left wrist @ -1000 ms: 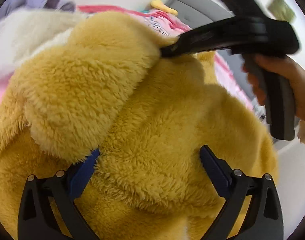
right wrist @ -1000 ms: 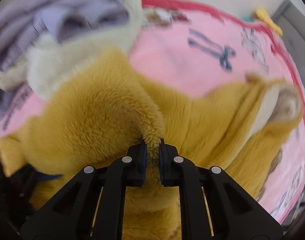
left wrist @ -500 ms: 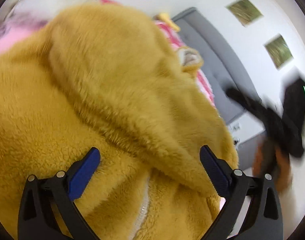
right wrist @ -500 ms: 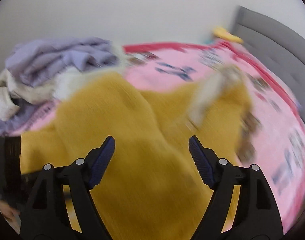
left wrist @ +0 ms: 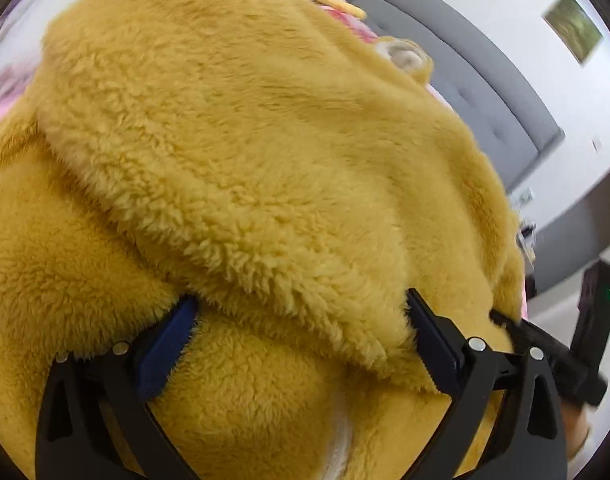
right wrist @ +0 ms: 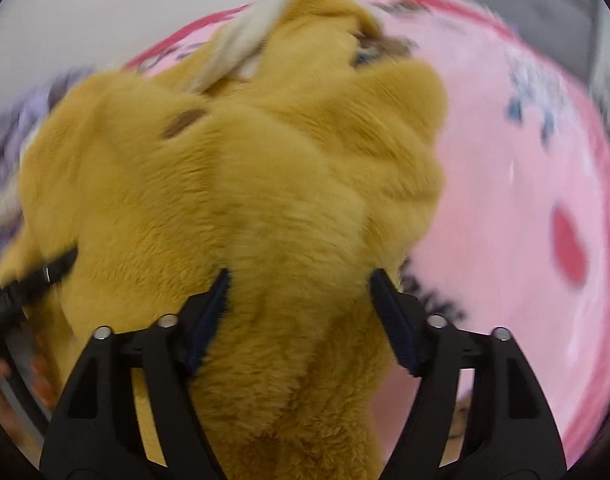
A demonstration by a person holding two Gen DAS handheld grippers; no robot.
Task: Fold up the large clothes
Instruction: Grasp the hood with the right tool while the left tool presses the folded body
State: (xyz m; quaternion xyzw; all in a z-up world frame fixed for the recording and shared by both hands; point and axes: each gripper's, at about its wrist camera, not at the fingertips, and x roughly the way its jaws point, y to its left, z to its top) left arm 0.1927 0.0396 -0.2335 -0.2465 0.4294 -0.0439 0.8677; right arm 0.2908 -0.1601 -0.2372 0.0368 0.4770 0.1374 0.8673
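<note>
A large mustard-yellow fleece garment (left wrist: 265, 152) lies bunched on a pink bedspread and fills both views; it also shows in the right wrist view (right wrist: 245, 184). My left gripper (left wrist: 301, 328) is open, its blue-padded fingers pressed into the pile on either side of a thick fold. My right gripper (right wrist: 301, 296) is open too, its fingers straddling a ridge of the fleece near the garment's edge. The right gripper also shows at the lower right of the left wrist view (left wrist: 553, 356). The left gripper pokes in at the left of the right wrist view (right wrist: 33, 280).
A pink bedspread (right wrist: 505, 200) with a red border and prints lies under the garment. A grey headboard (left wrist: 465, 80) stands against a white wall with framed pictures (left wrist: 573, 28). Pale purple and white clothes (right wrist: 9, 152) are heaped at the left.
My right gripper let go of the fleece edge it pinched, opened, and came down over a ridge of the garment. The left gripper stayed open and pushed deeper into the fleece.
</note>
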